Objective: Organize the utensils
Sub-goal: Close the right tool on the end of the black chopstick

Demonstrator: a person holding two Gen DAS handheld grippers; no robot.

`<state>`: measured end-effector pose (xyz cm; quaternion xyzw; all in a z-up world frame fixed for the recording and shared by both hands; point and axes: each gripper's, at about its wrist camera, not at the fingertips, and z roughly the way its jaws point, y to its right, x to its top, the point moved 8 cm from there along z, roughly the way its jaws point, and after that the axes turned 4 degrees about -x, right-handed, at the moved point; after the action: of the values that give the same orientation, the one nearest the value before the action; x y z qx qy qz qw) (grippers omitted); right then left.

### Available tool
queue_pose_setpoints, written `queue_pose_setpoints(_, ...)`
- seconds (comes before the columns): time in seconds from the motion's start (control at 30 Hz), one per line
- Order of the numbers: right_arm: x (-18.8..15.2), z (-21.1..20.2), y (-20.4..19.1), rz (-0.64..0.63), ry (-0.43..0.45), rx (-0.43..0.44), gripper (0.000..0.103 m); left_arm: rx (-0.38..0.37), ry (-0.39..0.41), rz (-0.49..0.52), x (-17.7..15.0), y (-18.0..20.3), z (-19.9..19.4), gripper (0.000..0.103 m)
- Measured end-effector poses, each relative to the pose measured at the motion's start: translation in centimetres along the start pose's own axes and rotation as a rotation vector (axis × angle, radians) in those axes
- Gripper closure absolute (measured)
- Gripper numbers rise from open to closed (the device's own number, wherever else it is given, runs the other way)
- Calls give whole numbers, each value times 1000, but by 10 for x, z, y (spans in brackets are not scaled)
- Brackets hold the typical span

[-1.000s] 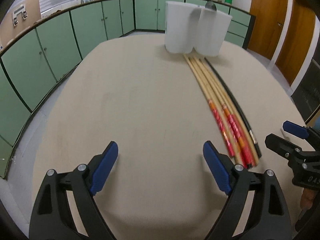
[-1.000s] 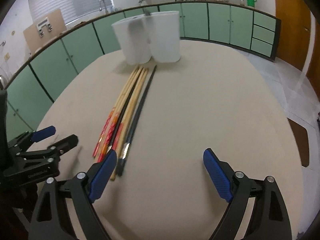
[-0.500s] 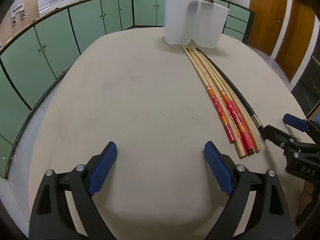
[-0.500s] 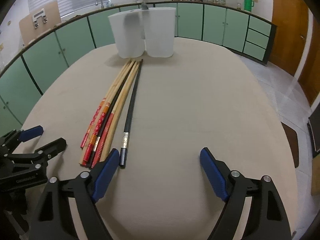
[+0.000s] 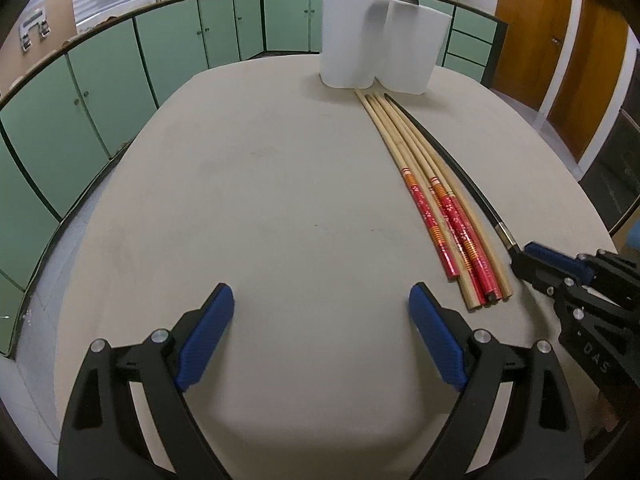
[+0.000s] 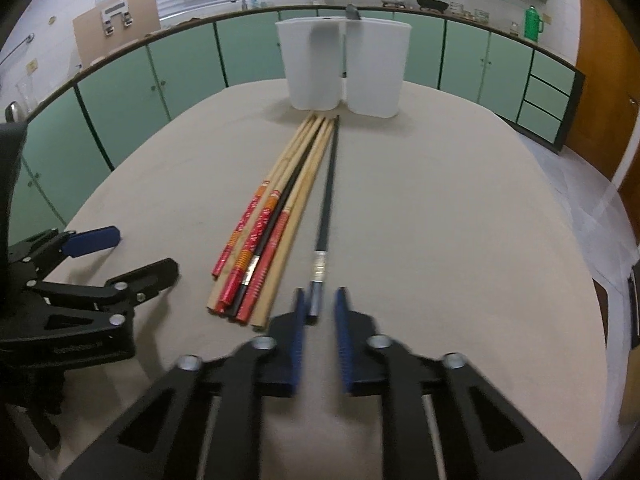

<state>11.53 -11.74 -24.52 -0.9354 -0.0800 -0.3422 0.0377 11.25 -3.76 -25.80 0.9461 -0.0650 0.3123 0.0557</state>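
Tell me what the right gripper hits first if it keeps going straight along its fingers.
The right gripper would meet the lone black chopstick first: its silver-banded end already sits between the half-closed fingers. Further along that line stands the white utensil holder.

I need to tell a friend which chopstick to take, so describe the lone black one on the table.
On the beige table, chopsticks fan out toward you from two white containers. The black chopstick lies alone just right of the bundle. It alone has a silver band, and its near end sits between the right hand-held gripper fingers.
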Motion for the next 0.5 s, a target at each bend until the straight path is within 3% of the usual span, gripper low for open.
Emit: queue_pose_setpoints(0.5, -8, -8, 27, 85, 1, -17, 97, -30, -16, 59, 0, 27, 5, 16)
